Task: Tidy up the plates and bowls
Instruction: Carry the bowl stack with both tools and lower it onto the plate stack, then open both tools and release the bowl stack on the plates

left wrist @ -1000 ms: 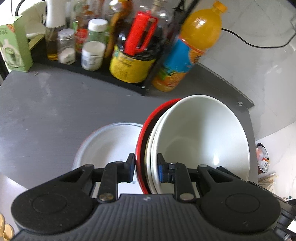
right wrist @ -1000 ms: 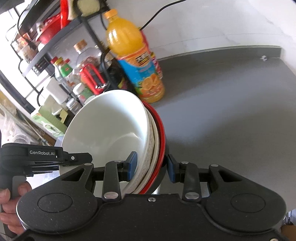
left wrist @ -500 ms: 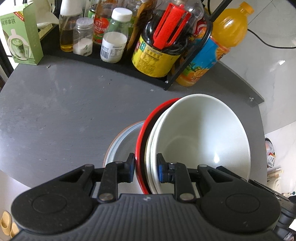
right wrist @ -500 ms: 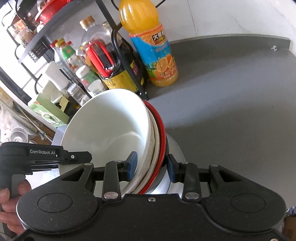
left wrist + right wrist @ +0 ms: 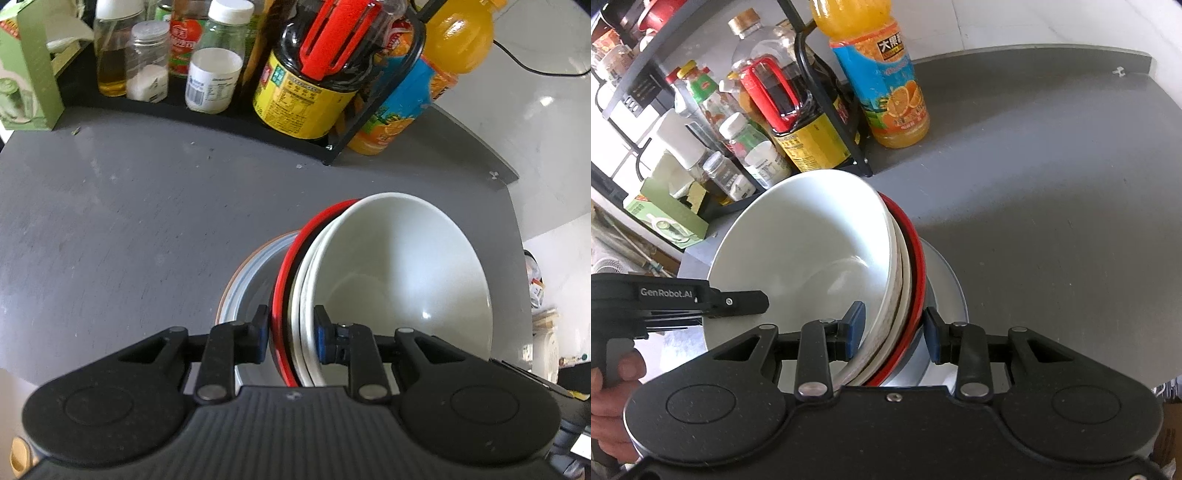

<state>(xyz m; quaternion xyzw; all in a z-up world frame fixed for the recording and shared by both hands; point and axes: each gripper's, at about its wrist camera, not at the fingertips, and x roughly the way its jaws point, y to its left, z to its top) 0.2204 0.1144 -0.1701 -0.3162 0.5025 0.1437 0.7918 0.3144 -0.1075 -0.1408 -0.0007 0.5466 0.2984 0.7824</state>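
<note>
White porcelain catches the light first: a deep white bowl sits innermost in a nested stack, with what looks like a second white bowl under it and a red bowl as the outer shell. I count three in the stack, though the rims sit so tight I would not swear to it. The left claw pinches one side of the stack, one pad outside the red rim and the other inside the white one, nearly closed on the rims. The right claw straddles the opposite side; its inner pad presses the white wall, but its outer pad seems to stand a little clear of the red rim, so I cannot tell how firmly it grips.

Directly below both claws lies one grey plate on the dark bench, with the stack held tilted over it.

To finish this well, I would level the stack first, bring it down centred on the plate, and loosen both claws together only once the red base rests flat; letting one side go early could tip everything.

Ahead of the claws stands a black wire rack holding one dark sauce jug and several small jars. One orange juice bottle stands beside it. A hand grips the left tool's handle.
</note>
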